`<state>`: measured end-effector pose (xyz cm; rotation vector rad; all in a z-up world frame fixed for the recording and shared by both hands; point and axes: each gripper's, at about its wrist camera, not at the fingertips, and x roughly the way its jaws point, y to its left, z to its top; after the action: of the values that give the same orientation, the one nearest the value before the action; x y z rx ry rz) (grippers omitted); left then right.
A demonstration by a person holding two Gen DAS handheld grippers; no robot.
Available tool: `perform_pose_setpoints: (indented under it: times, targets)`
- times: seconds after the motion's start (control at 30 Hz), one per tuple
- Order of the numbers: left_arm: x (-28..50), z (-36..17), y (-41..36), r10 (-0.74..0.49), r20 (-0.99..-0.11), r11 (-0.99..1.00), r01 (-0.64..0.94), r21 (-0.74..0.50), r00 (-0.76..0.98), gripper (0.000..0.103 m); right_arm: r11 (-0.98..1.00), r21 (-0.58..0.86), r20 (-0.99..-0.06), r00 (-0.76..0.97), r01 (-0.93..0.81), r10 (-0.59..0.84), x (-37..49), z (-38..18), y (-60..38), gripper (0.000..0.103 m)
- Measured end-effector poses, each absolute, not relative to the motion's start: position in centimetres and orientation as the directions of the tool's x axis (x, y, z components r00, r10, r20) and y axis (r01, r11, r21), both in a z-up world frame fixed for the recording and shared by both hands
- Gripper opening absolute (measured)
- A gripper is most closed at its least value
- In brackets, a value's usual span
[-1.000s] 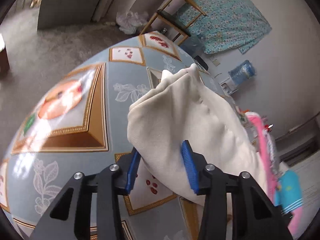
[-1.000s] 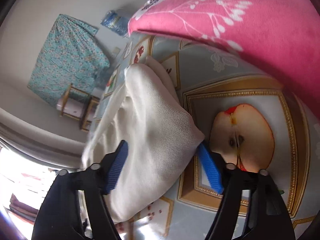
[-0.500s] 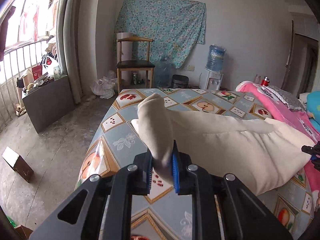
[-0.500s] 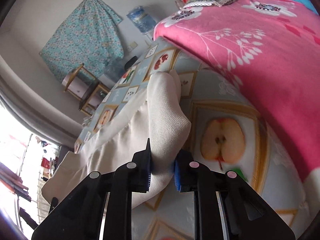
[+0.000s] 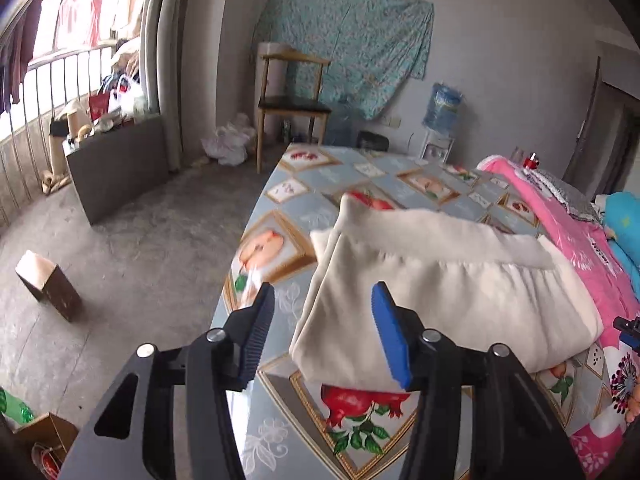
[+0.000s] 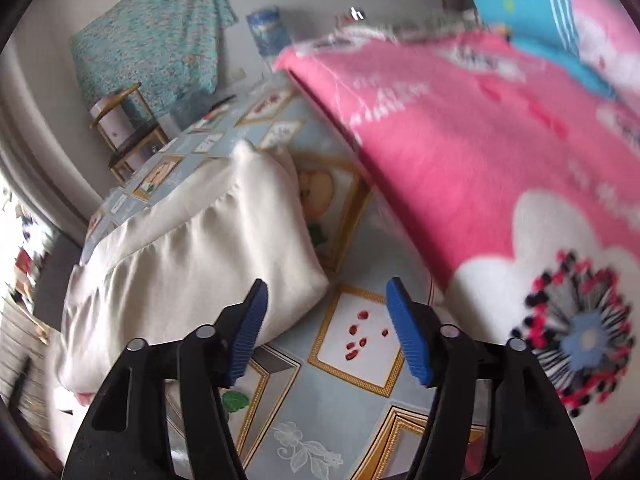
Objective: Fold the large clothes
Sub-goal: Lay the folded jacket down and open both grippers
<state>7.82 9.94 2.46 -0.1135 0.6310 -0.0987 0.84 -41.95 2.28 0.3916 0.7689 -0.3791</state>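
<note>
Nearest the left wrist camera, the left gripper (image 5: 322,330) stands released, its black arms spread and its blue ribbed pads wide apart, holding nothing. The near corner of the cream, soft knit garment (image 5: 432,292) lies just ahead of it, in line with the gap between the pads; whether the right-hand pad touches the cloth I cannot tell. The right gripper (image 6: 326,330) is likewise released, with bare printed cloth showing between its pads. The garment (image 6: 192,256) lies to the left of that gap, its rounded folded corner just beside the left-hand pad.

The garment rests folded into a thick, padded-looking bundle, with a gathered seam running along its length and a flat band along the far edge. It lies on a bed covered by a glossy grey-blue sheet (image 5: 316,212) printed with gold-framed fruit pictures, apples and pomegranates among them. Beside it, on the right, lies a pink fleece blanket (image 6: 460,152) with white flowers, blurred in the right wrist view, and a turquoise pillow (image 5: 624,220) beyond.

Left of the bed is a bare concrete floor (image 5: 120,248), with a small cardboard box (image 5: 50,284) on it. Farther off stand a wooden chair with a dark seat (image 5: 292,96), a white plastic bag (image 5: 228,142) near its legs, a blue water-dispenser bottle (image 5: 444,106), and a teal patterned cloth (image 5: 352,44) hung on the grey wall
</note>
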Motion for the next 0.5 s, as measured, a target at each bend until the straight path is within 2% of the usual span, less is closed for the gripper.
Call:
perform_pose_setpoints:
  times: [0.07, 0.13, 0.23, 0.33, 0.43, 0.5]
  targets:
    - [8.8, 3.1, 8.1, -0.182, -0.573, 0.983, 0.138, -0.120, 0.799, 0.058, 0.913, 0.162, -0.702, 0.694, 0.375, -0.161, 2.1, 2.9, -39.3, 0.068]
    - [10.6, 2.6, 5.5, -0.223, -0.635, 0.971, 0.224, -0.080, 0.740, 0.062, 0.955, 0.113, -0.695, 0.709, 0.273, -0.120, 4.2, 2.8, -36.1, 0.071]
    - [12.4, 0.7, 2.1, -0.265, -0.694, 0.951, 0.302, -0.073, 0.670, 0.062, 0.984, 0.066, -0.695, 0.715, 0.165, -0.073, 7.0, 1.8, -32.5, 0.076]
    - [13.8, -1.8, 0.6, -0.272, -0.719, 0.947, 0.311, -0.083, 0.639, 0.063, 0.988, 0.092, -0.725, 0.689, 0.125, -0.019, 9.6, -0.4, -31.6, 0.076]
    - [15.4, -4.9, 0.7, -0.218, -0.785, 0.963, 0.257, -0.078, 0.580, 0.064, 0.984, 0.017, -0.797, 0.597, 0.176, -0.093, 11.2, -3.3, -31.3, 0.081]
    - [15.0, -4.6, 0.9, -0.240, -0.763, 0.961, 0.257, -0.101, 0.600, 0.065, 0.982, 0.023, -0.813, 0.575, 0.188, -0.091, 11.2, -4.1, -31.1, 0.081]
